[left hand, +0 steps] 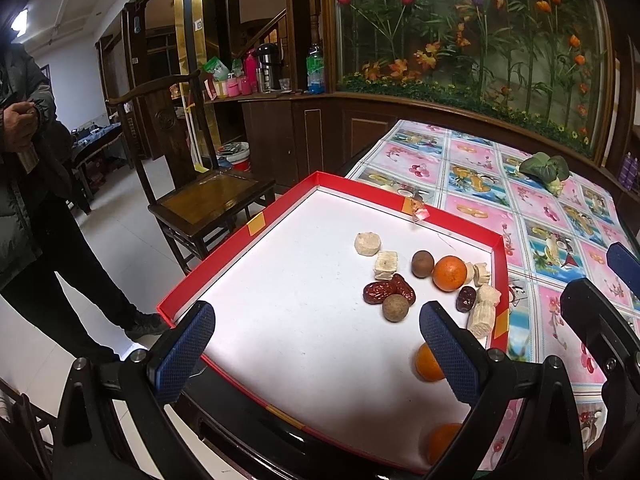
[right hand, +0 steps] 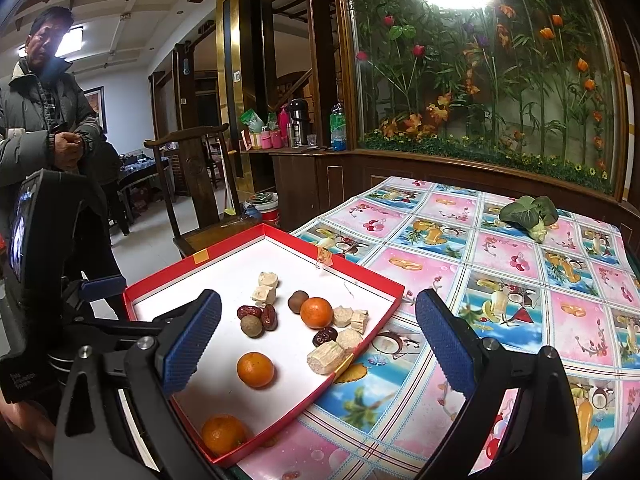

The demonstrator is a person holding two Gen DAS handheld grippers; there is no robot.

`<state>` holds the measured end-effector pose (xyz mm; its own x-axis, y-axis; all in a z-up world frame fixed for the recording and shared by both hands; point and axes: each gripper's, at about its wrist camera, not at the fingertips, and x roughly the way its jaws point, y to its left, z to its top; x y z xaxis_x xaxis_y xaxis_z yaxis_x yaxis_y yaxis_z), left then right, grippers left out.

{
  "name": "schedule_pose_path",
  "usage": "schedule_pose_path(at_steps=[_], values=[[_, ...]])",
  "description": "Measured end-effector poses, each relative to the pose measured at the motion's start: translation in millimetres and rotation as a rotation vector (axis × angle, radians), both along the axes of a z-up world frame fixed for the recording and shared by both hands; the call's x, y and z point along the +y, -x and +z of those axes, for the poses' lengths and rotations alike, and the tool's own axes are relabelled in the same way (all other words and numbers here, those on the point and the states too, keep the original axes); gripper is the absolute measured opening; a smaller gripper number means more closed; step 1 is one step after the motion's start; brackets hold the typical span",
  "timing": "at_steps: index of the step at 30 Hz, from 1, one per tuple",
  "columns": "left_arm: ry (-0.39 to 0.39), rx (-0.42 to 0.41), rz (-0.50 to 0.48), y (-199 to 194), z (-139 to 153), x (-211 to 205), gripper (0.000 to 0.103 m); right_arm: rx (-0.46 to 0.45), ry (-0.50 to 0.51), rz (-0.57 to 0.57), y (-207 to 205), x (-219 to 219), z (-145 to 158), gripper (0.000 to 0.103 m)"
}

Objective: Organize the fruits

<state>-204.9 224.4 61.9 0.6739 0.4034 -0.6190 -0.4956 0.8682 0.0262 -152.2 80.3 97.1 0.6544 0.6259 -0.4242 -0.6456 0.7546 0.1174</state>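
Observation:
A red tray with a white floor lies at the table's left corner. It holds three oranges, two brown round fruits, red dates and pale cut chunks. My left gripper hovers open over the tray's near side, its right finger covering part of an orange. My right gripper is open above the tray's right rim, nothing between its fingers. The left gripper's body shows at the left of the right wrist view.
A fruit-patterned tablecloth covers the table. A green leafy vegetable lies at its far side. A wooden chair stands left of the table, and a person in a dark jacket stands on the floor beyond it.

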Motion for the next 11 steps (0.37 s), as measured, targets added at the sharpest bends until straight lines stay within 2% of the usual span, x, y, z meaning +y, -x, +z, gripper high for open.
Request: schedule_pose_path(at_steps=[11], values=[[-0.027,-0.007,-0.022,-3.8,4.6,-3.6,0.102,0.008,-0.011,0.0,-6.7,2.5,1.2,0.098]])
